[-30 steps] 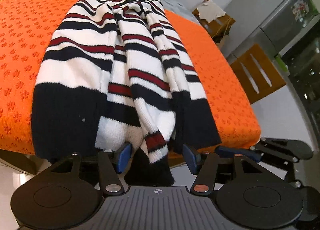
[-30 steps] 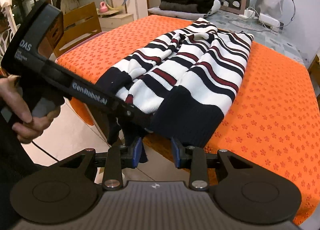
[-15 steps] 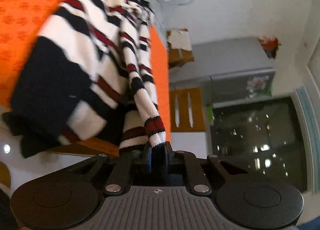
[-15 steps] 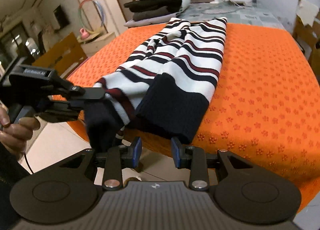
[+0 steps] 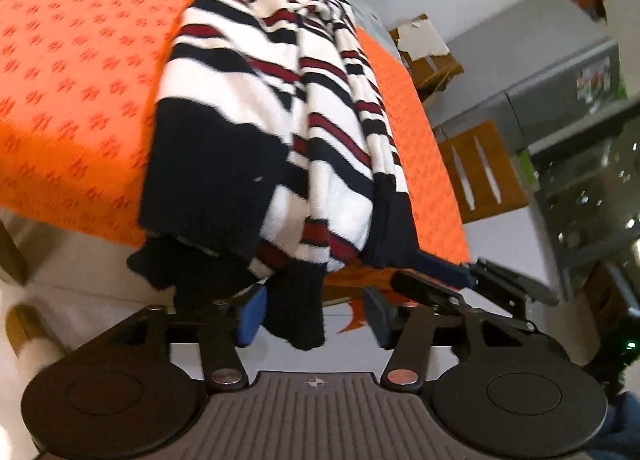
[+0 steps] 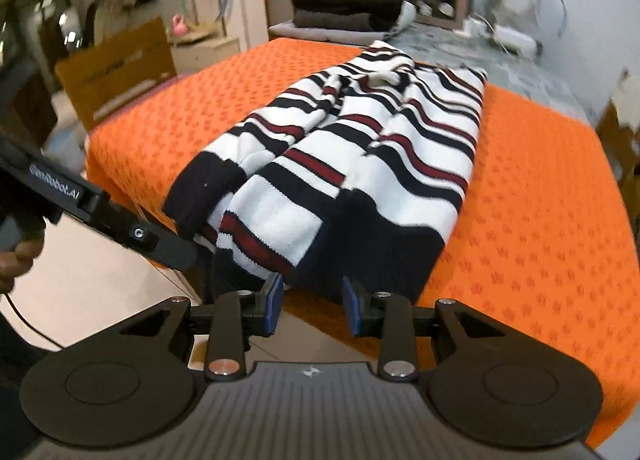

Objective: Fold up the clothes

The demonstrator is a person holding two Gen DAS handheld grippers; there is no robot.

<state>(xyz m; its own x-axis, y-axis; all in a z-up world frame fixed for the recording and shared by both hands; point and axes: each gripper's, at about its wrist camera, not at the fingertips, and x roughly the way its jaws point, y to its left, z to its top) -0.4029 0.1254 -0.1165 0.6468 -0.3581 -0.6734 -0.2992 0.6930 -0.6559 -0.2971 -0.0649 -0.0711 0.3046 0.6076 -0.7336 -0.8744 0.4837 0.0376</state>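
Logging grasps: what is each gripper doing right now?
Left gripper: open, the sweater cuff hanging between its fingers, ungripped.
Right gripper: open, holding nothing, near the sweater hem.

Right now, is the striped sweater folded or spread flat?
Partly folded: the striped sweater has sleeves laid lengthwise over its body, hem overhanging the orange table edge.

Striped sweater (image 6: 360,148) on orange-covered table (image 6: 540,200)
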